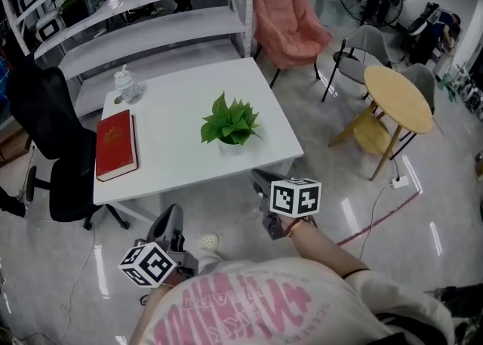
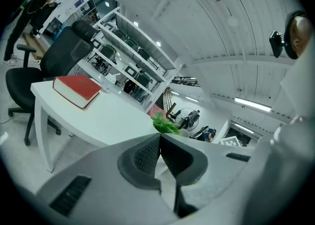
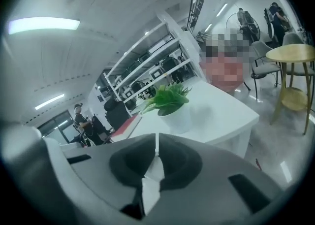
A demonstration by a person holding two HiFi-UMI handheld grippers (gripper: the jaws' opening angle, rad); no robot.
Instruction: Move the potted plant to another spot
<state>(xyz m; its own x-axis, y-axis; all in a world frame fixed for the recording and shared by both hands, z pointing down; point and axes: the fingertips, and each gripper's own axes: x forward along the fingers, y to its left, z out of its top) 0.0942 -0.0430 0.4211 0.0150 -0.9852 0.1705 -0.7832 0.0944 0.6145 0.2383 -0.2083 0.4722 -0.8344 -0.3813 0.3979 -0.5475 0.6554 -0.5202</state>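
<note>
Near the potted plant (image 1: 230, 123), the red book's (image 1: 115, 144) print is unreadable.

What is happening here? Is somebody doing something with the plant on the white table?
A person stands at the near edge of the white table with a gripper in each hand. The left gripper and the right gripper are both shut and hold nothing, and neither has reached the tabletop. The potted plant stands untouched on the table, in front of the right gripper. A red book lies on the table's left side.
</note>
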